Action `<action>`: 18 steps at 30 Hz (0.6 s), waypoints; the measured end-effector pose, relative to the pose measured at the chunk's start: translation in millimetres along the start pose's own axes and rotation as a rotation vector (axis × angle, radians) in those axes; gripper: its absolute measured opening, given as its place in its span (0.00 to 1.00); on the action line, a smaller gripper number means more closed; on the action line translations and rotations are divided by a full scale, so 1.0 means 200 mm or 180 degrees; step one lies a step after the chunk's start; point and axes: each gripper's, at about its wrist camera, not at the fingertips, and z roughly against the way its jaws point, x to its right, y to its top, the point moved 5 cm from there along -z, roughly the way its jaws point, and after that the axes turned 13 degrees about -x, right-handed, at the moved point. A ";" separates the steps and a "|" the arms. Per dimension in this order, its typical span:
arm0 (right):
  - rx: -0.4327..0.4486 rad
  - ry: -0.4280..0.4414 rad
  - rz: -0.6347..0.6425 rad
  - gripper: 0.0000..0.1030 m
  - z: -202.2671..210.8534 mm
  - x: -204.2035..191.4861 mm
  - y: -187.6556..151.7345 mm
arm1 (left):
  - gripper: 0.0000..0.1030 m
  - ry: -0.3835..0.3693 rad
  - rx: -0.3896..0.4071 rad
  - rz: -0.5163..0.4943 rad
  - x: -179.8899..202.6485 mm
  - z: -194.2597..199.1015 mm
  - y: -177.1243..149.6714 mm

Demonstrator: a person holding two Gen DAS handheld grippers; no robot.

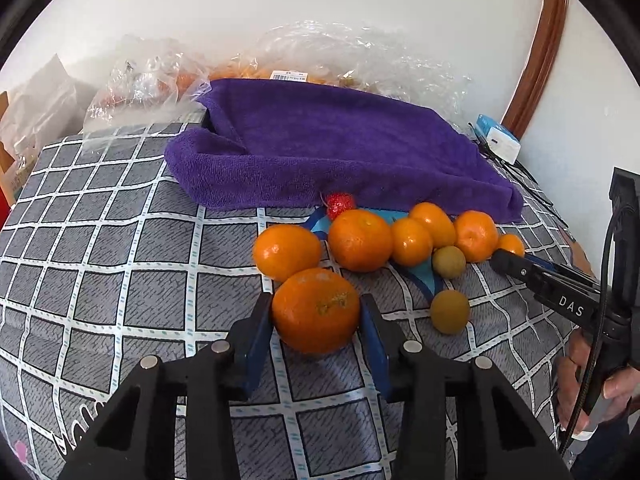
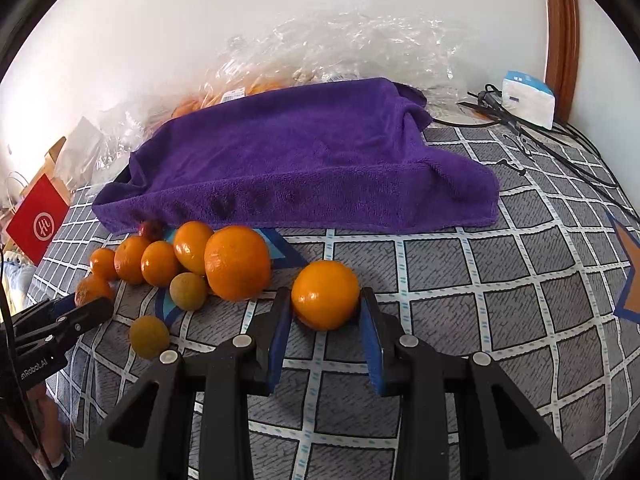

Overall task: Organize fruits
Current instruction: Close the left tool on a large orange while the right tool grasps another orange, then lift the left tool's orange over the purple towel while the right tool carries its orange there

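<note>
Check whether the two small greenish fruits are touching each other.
Apart. The left wrist view shows cloth between the farther greenish fruit and the nearer greenish fruit.

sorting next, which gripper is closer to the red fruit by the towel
left. left gripper sits straight before the red fruit, oranges between; right gripper is farther off to its right

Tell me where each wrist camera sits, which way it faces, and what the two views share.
Left wrist: sits behind the left gripper, low over the checked cloth, facing the purple towel and wall; its fingers flank a blemished orange; the right gripper and right hand show at right.
Right wrist: sits behind the right gripper, facing the same towel; its fingers flank a smooth orange; the left gripper shows at left.
Shared: towel, orange pile, two greenish fruits.
</note>
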 end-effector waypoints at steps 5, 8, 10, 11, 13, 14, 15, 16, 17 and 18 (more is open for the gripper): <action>0.0007 0.0044 -0.0020 0.33 0.01 0.01 0.00 | 0.42 -0.0196 0.0038 0.0102 -0.03 0.01 -0.01; 0.0035 0.0053 -0.0055 0.32 0.01 0.02 0.00 | 0.38 -0.0419 0.0082 0.0205 -0.05 0.03 -0.02; 0.0062 0.0062 -0.0081 0.32 0.02 0.03 0.00 | 0.38 -0.0438 0.0140 0.0218 -0.05 0.05 -0.02; 0.0079 0.0087 -0.0087 0.32 0.03 0.03 -0.01 | 0.38 -0.0429 0.0169 0.0189 -0.04 0.06 -0.02; 0.0117 0.0103 -0.0103 0.32 0.04 0.03 -0.01 | 0.38 -0.0417 0.0192 0.0137 -0.03 0.06 -0.03; 0.0134 0.0108 -0.0106 0.32 0.05 0.03 -0.01 | 0.38 -0.0406 0.0198 0.0117 -0.02 0.07 -0.02; 0.0147 0.0122 -0.0105 0.32 0.05 0.03 -0.01 | 0.38 -0.0400 0.0208 0.0100 -0.02 0.07 -0.02; 0.0166 0.0135 -0.0104 0.32 0.06 0.03 -0.01 | 0.38 -0.0403 0.0225 0.0090 -0.01 0.08 -0.02; 0.0185 0.0134 -0.0104 0.32 0.06 0.03 -0.01 | 0.38 -0.0406 0.0240 0.0089 -0.02 0.08 -0.02; 0.0211 0.0140 -0.0104 0.32 0.07 0.03 -0.01 | 0.38 -0.0401 0.0267 0.0089 -0.02 0.09 -0.02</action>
